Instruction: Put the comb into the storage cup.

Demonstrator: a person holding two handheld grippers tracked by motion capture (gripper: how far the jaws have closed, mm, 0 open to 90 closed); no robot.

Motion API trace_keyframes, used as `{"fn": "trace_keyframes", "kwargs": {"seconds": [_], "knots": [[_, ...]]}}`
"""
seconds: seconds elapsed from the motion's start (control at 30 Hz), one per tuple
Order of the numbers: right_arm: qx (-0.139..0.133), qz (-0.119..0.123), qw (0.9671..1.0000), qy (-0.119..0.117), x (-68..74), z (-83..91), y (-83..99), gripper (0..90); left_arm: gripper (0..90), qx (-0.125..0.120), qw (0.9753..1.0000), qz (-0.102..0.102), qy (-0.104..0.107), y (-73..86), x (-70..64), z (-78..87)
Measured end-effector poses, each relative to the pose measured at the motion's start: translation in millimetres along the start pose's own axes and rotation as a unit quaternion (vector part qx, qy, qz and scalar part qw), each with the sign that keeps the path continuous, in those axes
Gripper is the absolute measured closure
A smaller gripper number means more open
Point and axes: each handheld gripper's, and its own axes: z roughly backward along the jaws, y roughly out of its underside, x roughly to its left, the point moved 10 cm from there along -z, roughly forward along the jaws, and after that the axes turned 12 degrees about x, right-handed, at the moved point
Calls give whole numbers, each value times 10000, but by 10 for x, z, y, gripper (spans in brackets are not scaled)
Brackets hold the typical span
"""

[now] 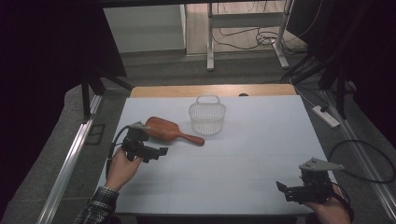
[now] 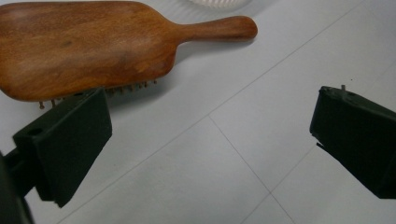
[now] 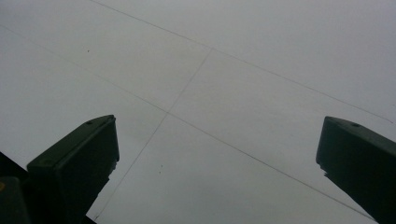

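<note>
The wooden hairbrush (image 1: 167, 130) lies bristles down on the white tabletop (image 1: 243, 158), its handle pointing toward the white basket (image 1: 207, 115), which stands just beside the handle's far end. The left gripper (image 1: 156, 151) sits just near the brush's broad head, jaws spread wide and holding nothing; in the left gripper view the brush (image 2: 93, 44) lies just beyond one jaw, seemingly not touching it, though the gap is hard to judge. The right gripper (image 1: 292, 189) hangs well apart at the tabletop's near right corner, jaws likewise wide and empty.
</note>
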Motion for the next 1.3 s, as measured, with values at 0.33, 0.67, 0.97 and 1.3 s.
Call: {"fn": "trace_keyframes", "kwargs": {"seconds": [0.33, 0.67, 0.97, 1.3], "knots": [[2, 3, 10000, -6, 1, -1, 0, 0, 0, 63, 10000, -12, 37, -101, 27, -66], [9, 1, 10000, -15, 1, -3, 0, 0, 0, 93, 9999, 42, 86, -225, 78, -117], [13, -3, 10000, -31, 1, -4, 1, 0, 0, 150, 9998, -5, 126, -341, 110, -199], [20, -1, 10000, -43, 2, -6, 2, 0, 0, 219, 9997, -76, 68, -450, 170, -292]]}}
